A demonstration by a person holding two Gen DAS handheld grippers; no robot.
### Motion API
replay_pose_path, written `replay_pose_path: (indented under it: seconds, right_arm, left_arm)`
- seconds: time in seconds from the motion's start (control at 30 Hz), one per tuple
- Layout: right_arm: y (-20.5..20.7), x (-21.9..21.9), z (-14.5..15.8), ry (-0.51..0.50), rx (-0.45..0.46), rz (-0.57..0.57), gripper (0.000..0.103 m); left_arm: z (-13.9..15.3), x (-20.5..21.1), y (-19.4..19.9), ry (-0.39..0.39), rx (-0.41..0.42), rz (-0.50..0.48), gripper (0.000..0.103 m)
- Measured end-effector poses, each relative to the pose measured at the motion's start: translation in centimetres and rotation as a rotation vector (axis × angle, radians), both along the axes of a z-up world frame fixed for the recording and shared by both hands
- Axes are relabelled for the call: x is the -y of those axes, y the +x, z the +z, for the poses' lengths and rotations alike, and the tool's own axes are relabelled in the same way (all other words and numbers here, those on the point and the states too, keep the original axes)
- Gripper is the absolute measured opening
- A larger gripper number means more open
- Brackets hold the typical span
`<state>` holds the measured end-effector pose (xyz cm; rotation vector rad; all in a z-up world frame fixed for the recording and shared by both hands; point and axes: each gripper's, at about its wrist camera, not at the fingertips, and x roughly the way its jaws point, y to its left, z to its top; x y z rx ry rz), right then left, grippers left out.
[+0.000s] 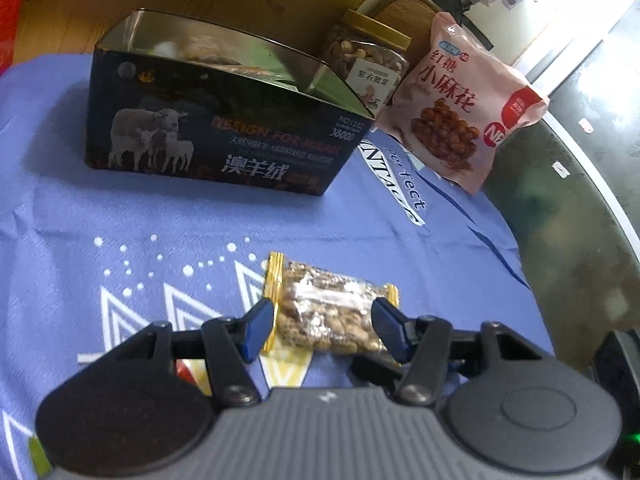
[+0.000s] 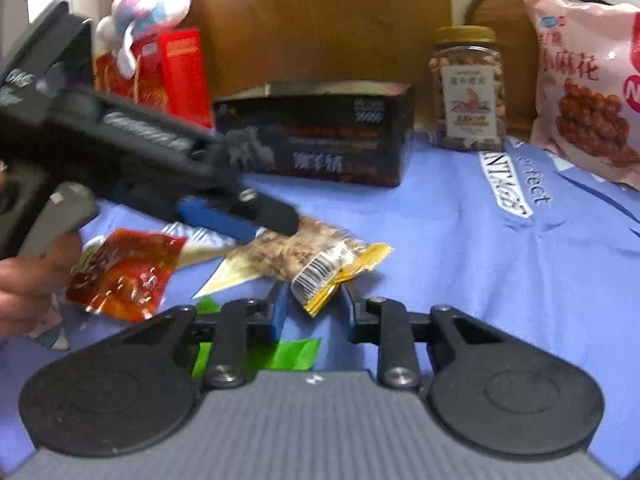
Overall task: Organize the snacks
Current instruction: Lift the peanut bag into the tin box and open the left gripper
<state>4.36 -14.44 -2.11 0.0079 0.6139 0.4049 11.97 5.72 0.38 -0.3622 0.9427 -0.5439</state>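
Blue cloth [image 1: 120,216], clear gold-edged nut packet [image 1: 328,312]; left jaws astride it

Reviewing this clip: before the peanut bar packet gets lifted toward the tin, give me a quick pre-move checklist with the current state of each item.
1. Left gripper jaws on either side of the peanut bar packet: ok, though whether the pads press it, cannot tell.
2. Right gripper at the packet's gold crimped end: ok; grip there, cannot tell.
3. Dark sheep-print tin open at the top: ok.
4. Room left inside the tin: cannot tell; some contents show near the rim.
5. Red sauce packet lying apart from the peanut bar packet: ok.
6. Nut jar and pink snack bag standing beyond the tin: ok.
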Motion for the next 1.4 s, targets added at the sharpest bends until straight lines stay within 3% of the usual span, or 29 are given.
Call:
replay_pose_path:
  seconds: [0.17,0.33,0.4,0.67,0.87,1.0,1.1,1.23,1.4]
  right_arm:
    - [-0.5,0.0,0.1,0.016,0.006,-0.019,0.032]
    - [-0.2,-0.5,0.3,0.001,0.013,-0.017,0.032]
    - [-0.3,-0.6,0.7,0.003,0.033,-0.031,0.032]
    - [1.0,-2.0,4.1,0.058,0.159,-0.008,0.032]
    - [4.8,-3.7,6.6,0.047,0.258,-0.009,0.033]
    - [9.0,-4.7,7.3,0.048,0.275,-0.018,0.034]
    - [10.9,-5.1,7.6,0.012,0.312,-0.042,0.035]
    - [12.7,-5.5,7.4,-0.041,0.291,-0.052,0.037]
    - [15.6,-5.5,6.3,-0.139,0.241,-0.125,0.037]
  left_arm:
    - [0.0,-0.3,0.4,-0.002,-0.004,0.030,0.057]
    - [-0.4,1.1,0.0,0.022,0.004,-0.008,0.042]
    - [-0.2,1.0,-0.2,-0.001,-0.010,-0.021,0.041]
    - [3.7,-1.7,0.2,-0.056,0.088,0.055,0.041]
    - [7.0,-2.7,4.2,-0.060,0.160,0.112,0.043]
    - [7.2,-2.7,9.0,-0.100,0.155,0.155,0.042]
    - [6.6,-1.9,11.5,-0.087,0.158,0.197,0.045]
    - [6.0,-1.9,12.5,-0.098,0.131,0.220,0.045]
    - [6.9,-3.5,10.6,-0.122,0.170,0.250,0.051]
